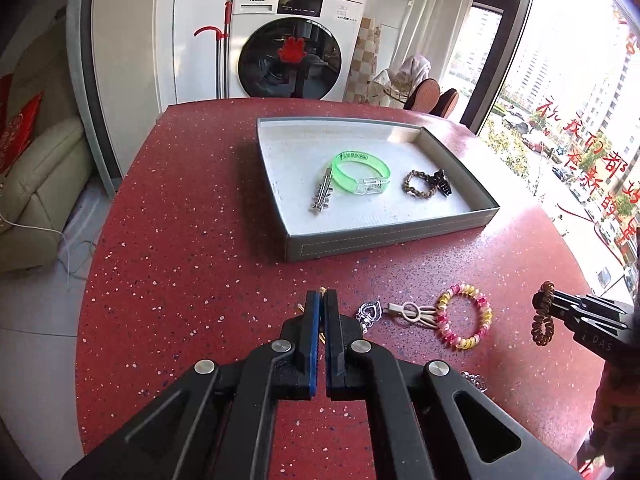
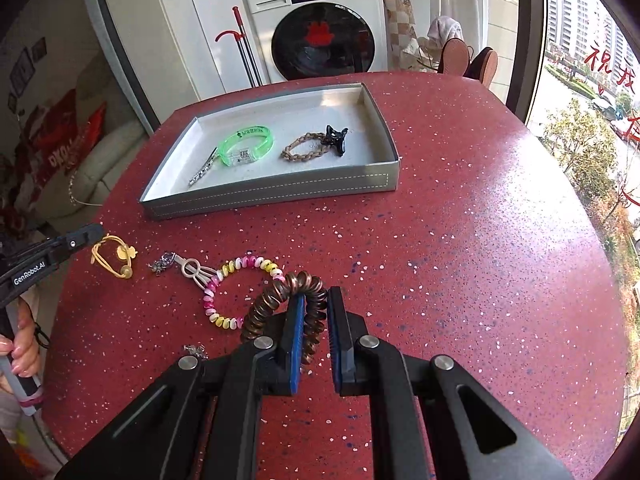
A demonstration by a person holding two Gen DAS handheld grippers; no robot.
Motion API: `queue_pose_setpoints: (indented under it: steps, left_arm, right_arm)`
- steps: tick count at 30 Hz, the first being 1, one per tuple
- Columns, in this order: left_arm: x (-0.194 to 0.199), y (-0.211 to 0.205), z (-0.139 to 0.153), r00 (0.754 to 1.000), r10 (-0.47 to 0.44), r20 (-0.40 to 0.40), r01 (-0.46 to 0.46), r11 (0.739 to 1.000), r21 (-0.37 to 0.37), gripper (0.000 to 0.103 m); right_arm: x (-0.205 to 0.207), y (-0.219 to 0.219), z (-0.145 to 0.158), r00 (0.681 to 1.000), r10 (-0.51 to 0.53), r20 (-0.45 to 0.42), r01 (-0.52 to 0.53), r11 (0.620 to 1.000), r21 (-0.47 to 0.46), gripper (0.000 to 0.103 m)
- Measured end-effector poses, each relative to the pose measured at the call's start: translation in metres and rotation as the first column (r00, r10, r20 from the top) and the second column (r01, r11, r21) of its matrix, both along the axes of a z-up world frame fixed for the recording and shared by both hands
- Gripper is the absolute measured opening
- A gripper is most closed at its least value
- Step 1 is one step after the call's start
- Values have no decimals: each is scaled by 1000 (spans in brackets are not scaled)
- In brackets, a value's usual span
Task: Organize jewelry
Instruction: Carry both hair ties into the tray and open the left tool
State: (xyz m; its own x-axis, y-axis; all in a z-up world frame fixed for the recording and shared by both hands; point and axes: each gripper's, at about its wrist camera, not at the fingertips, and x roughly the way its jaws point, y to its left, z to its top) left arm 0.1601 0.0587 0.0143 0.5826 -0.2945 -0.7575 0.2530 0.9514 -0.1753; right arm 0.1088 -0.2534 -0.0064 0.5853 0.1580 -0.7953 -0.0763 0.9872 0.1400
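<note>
Gripping a brown spiral hair tie (image 2: pixel 280 304), the right jaws clamp; left jaws pinch a yellow cord bracelet (image 2: pixel 114 260).

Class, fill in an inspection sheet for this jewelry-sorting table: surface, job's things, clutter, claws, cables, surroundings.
Surface: red speckled table.
Job's things: gray tray holds green bracelet, silver clip, braided bracelet, black clip; pink-yellow coil bracelet, white clip, silver charm lie on table.
Clutter: nothing seen.
Claws: left claw shut on yellow hair tie; right claw shut on brown coil tie.
Cables: white cable on floor.
Surroundings: washing machine, sofa, window.
</note>
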Motion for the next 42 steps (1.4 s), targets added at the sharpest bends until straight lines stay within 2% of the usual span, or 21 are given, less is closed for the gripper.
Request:
queue_pose_setpoints:
  steps: [13, 22, 31, 42]
  left_arm:
    - [24, -27, 45, 996, -45, 73, 47, 998, -34, 19]
    - [75, -47, 57, 997, -37, 73, 41, 998, -45, 19]
    - [133, -66, 51, 998, -8, 70, 10, 1000, -17, 19]
    - [180, -70, 4, 998, 60, 16, -60, 998, 30, 19]
  right_arm:
    - [42, 8, 44, 997, 44, 66, -45, 999, 14, 13]
    - [99, 8, 62, 996, 52, 74, -55, 997, 49, 13]
    - [168, 8, 49, 999, 36, 38, -38, 997, 63, 13]
    - [219, 8, 2, 1000, 2, -30, 0, 998, 58, 13]
